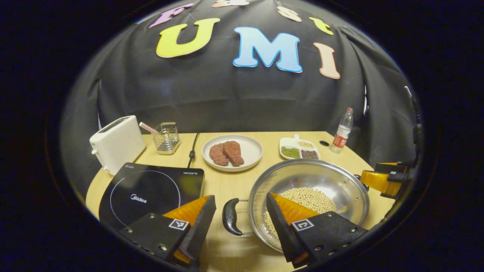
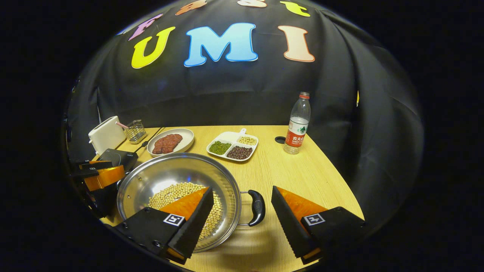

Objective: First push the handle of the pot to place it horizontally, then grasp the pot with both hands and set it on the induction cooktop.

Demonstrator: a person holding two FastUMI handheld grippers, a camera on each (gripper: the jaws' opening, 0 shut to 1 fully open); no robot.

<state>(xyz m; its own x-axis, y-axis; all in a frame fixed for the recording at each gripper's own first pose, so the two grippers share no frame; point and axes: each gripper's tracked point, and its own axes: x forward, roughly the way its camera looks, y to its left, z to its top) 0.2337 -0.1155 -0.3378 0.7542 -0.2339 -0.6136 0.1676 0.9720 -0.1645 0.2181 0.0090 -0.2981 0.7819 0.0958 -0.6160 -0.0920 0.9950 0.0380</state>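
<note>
Light wooden table carries everything; black glass induction cooktop at its left front corner, "Midea" printed on it; round stainless steel pot holding soybeans just right of it at the front edge, not yet on it. Black loop handles lie level either side, so grasp step in hand. Left gripper wide open, straddling the left handle, holding nothing; right gripper likewise around the right handle. Next: close both, lift together, shift left. Clear plastic bottle at far right edge, label unread.
</note>
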